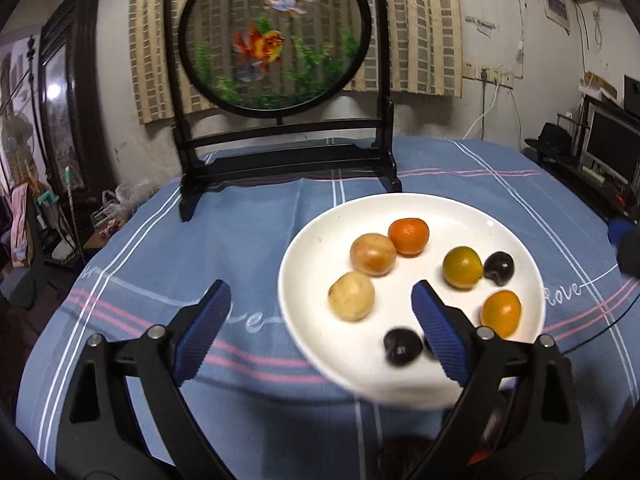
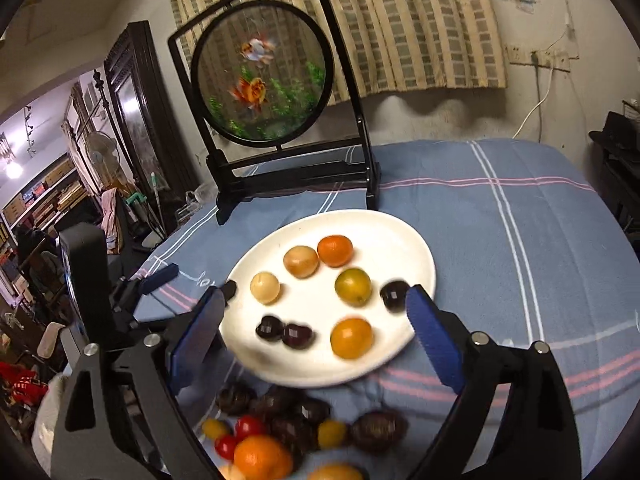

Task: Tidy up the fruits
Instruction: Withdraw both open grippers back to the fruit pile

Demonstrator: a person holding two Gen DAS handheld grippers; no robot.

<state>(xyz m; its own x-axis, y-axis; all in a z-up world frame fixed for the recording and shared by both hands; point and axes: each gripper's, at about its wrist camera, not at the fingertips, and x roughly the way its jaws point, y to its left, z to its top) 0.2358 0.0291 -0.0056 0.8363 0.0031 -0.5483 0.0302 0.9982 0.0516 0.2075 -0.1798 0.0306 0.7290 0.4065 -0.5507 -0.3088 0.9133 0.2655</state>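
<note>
While both pairs of fingers are standing released and empty, the left gripper (image 1: 320, 320) and right gripper (image 2: 316, 326) are hovering by the white plate (image 2: 400, 232) holding eight fruits; a pile of fruit (image 2: 280, 432) is waiting on the table (image 2: 520, 240).

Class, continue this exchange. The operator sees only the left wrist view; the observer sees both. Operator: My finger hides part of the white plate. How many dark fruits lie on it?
Observer: Three: a touching dark pair and a lone dark fruit near the plate rim.
Operator: Is any fruit off the plate?
Observer: Yes, a mixed pile lies on the tablecloth, nearer the camera than the plate.
Operator: Is the right gripper free?
Observer: The right gripper is open, holding nothing.
</note>
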